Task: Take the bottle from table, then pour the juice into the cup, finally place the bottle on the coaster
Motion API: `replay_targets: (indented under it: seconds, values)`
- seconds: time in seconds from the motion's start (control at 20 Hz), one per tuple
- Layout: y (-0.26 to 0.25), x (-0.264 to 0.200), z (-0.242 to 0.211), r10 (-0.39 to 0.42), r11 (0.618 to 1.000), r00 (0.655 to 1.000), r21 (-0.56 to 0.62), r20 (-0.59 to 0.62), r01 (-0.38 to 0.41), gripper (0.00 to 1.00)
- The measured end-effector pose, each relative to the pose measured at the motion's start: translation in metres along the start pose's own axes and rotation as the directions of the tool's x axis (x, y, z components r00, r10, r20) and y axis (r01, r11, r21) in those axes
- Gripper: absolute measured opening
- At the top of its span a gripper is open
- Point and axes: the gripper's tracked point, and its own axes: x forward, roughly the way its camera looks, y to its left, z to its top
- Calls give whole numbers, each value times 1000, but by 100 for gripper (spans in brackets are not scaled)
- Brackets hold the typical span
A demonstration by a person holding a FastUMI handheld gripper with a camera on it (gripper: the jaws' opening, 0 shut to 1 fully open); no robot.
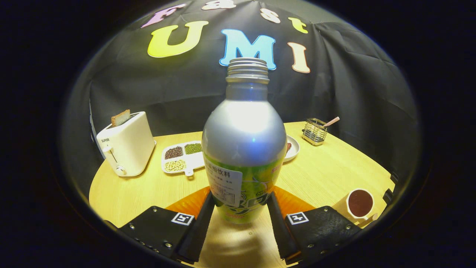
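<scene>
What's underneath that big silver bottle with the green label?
The silver bottle with the green label, clamped between the gripper fingers, stands upright, with an orange coaster showing at both sides of its base. The bottle covers the coaster's middle, so actual contact cannot be confirmed.

I see gripper [241, 208] fingers pressed on both sides of the upright bottle [243, 149] | orange coaster [186, 203] behind it | cup [360, 203] beyond the right finger | wooden table [327, 175]

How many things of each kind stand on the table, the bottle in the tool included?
Bottle, both tool fingers pressing its sides: 1
Cup: 1
Orange coaster: 1
Toaster: 1
Divided tray of beans: 1
Plate: 1
Wire basket: 1
Total: 7
</scene>
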Motion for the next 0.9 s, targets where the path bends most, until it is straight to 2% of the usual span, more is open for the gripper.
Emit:
replay_targets:
  seconds: [0.4, 0.9]
  values:
    - [-5, 37, -6, -26, 999, 1000, -29, -12, 26, 76]
    - [-3, 57, -20, -18, 997, 1000, -77, -25, 16, 78]
